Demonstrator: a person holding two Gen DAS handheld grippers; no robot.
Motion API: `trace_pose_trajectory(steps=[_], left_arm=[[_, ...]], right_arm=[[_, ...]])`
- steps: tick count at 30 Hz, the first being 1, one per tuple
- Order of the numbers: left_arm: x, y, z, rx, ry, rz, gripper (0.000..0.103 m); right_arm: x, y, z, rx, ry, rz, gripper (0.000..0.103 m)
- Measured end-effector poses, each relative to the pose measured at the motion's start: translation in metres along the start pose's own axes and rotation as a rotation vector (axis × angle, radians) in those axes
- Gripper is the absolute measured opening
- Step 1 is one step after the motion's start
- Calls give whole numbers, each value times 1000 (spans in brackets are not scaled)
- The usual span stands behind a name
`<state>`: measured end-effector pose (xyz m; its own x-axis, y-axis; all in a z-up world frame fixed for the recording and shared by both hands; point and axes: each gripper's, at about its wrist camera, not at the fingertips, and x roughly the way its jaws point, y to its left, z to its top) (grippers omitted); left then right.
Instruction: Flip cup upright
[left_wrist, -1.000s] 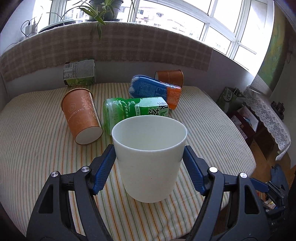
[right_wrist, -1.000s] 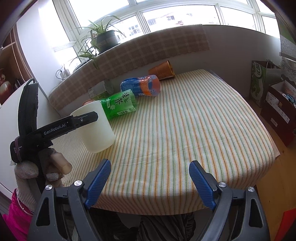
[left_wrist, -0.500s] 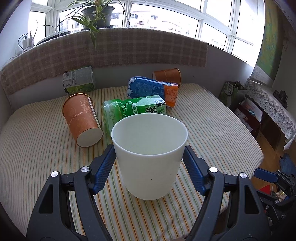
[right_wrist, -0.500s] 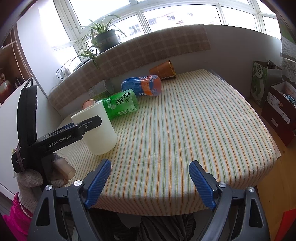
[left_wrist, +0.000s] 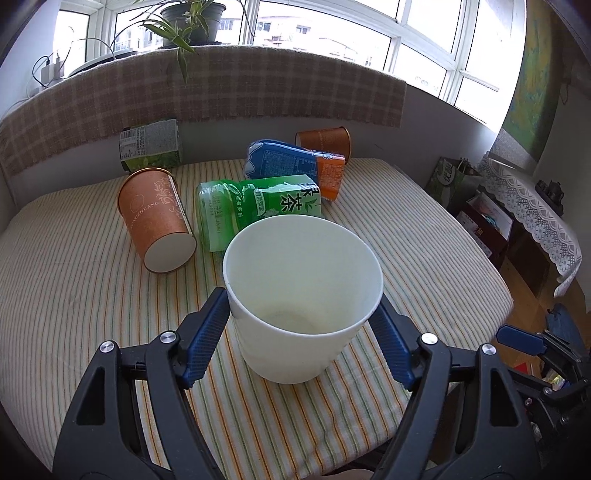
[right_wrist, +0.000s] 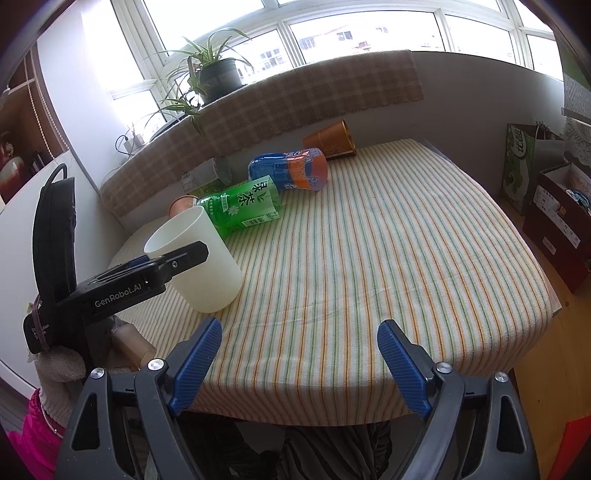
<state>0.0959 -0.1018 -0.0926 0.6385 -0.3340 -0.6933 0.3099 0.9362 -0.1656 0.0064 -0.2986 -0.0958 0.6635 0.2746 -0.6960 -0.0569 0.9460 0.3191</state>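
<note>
On the far left of the left wrist view, an orange paper cup (left_wrist: 157, 221) lies on its side on the striped surface (left_wrist: 74, 288), base toward me, with a green-and-grey carton (left_wrist: 150, 149) behind it against the back wall. Next right, a green tea pack (left_wrist: 258, 206) lies flat, and a blue-and-orange pack (left_wrist: 291, 166) lies behind it, touching it. A second orange cup (left_wrist: 324, 139) lies on its side at the back. Centre: the white cup (left_wrist: 301, 299) is mouth-up between my left tool's (left_wrist: 301, 339) blue pads (left_wrist: 205, 336), tipped a little toward the camera; both pads press its wall just under the rim, so the left tool is closed on it. In the right wrist view the white cup (right_wrist: 195, 258) sits at the left near edge of the surface (right_wrist: 369, 258), base on or just above the cloth, can't tell which. My left tool (right_wrist: 155, 273) comes in from the left. My right tool (right_wrist: 299, 362) hangs off the near edge of the surface, jaws spread wide, nothing between them.
</note>
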Motion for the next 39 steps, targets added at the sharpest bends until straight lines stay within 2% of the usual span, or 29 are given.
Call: trace_pose_trajectory(steps=[7,14,20,23,29,30,32,35,39], left_arm=[[3,6,-9,-37,46,-43,82],[2,14,-24,-60,79,-49,85],[-17,28,-41,-71,72,-12,85],[-41,34,-43,-57,3,62,85],[-102,35,-35,-35,-218,222,85],[-111,34,-33,-36,-255,238,85],[-126,33,-29,-40,-319,264,95],[-145,31,-24,-48,-404,293,101],[-160,29,-17,-51,-442,304,102]], right_arm=[[-2,1,-1,-6,-7,0,88],[-3,4,0,-14,-7,0,88],[-5,11,3,-44,-28,-13,88],[-10,17,9,-66,-65,-29,88],[-22,37,21,-140,-170,-69,89],[-24,41,23,-153,-192,-78,90],[-29,48,26,-175,-233,-91,93],[-36,56,31,-203,-293,-106,99],[-45,64,35,-228,-347,-129,103]])
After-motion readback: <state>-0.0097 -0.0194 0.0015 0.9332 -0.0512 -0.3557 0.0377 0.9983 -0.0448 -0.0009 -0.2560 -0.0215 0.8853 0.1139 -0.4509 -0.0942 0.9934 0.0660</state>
